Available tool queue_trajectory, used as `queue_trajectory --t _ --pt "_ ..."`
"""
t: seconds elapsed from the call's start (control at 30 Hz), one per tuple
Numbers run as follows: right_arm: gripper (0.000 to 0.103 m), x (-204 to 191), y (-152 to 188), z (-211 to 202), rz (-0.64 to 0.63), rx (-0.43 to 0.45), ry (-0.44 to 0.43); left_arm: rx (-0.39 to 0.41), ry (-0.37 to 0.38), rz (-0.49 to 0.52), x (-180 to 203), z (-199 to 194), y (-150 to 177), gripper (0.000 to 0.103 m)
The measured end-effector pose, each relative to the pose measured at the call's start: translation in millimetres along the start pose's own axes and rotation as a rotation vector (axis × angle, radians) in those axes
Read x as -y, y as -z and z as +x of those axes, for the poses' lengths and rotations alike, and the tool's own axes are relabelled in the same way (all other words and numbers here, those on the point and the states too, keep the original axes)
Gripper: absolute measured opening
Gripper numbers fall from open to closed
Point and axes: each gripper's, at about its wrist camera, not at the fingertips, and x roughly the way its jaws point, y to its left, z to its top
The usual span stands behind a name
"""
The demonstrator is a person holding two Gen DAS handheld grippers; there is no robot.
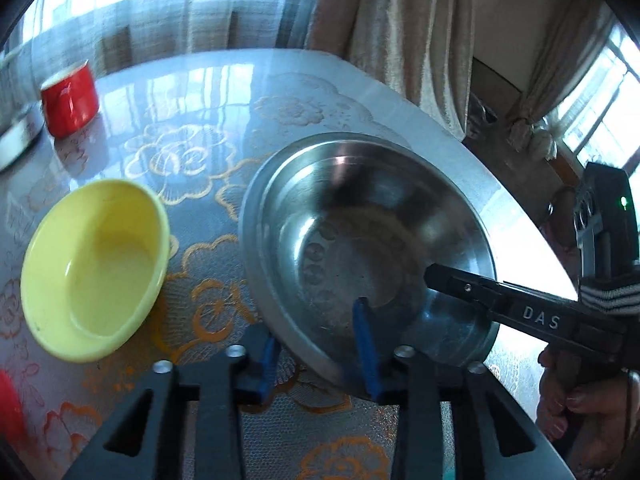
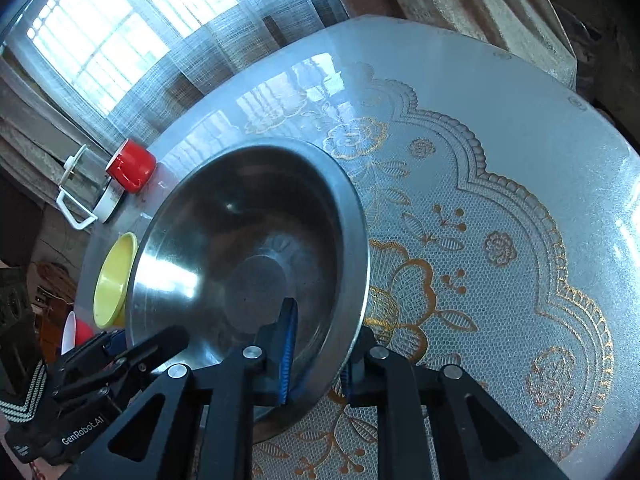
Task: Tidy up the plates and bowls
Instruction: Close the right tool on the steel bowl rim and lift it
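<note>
Jaws pinch one steel bowl (image 1: 360, 240) — one yellow bowl (image 1: 96, 272) beside.

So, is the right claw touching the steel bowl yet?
Touching. The right wrist view shows the right claw straddling the steel bowl's near rim, one blue pad inside and pressed against the wall, the other outside.

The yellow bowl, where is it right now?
The yellow bowl sits on the table's lace cloth, left of the big steel bowl in the left wrist view, with the red cup beyond it.

Red mug (image 1: 70, 98), glass jug (image 2: 86, 190), curtains (image 1: 400, 20)
</note>
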Motion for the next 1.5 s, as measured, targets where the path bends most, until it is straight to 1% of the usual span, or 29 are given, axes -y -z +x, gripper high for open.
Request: queue_trajectory --t 0.1,0.27,0.5,0.77,0.9,1.1,1.27,1.5 --pt "0.016 -1.4 3.0 -1.2 -0.008 -0.004 0.016 0.019 -0.012 0.025 3.8 -1.2 0.8 0.034" --pt "0.015 -4.4 10.5 -6.5 -0.039 -0.004 0.044 0.017 0.005 0.032 2.1 -6.1 7.3 0.033" --pt "0.015 -5.7 22.6 -15.0 -0.019 -0.011 0.02 0.053 -0.009 0.049 8.4 -21.3 14.5 0.033" --pt "0.015 -14.8 41.7 -49.5 -0.038 0.035 0.02 0.123 -0.005 0.07 15.5 -59.2 30.1 0.033" --pt "0.015 -20.7 55.8 -70.3 -0.039 0.066 0.006 0.172 -0.016 0.086 19.1 -81.4 42.6 0.033" --pt "0.015 -36.4 76.0 -89.9 -0.029 0.102 -0.027 0.23 -0.03 0.1 21.3 -112.7 63.9 0.033" --pt "0.015 -49.5 94.9 -103.3 -0.045 0.139 -0.034 0.254 -0.036 0.089 18.0 -131.9 86.2 0.033" --pt "0.015 -63.3 119.7 -114.1 -0.055 0.157 -0.048 0.279 -0.03 0.061 9.9 -154.5 116.6 0.033"
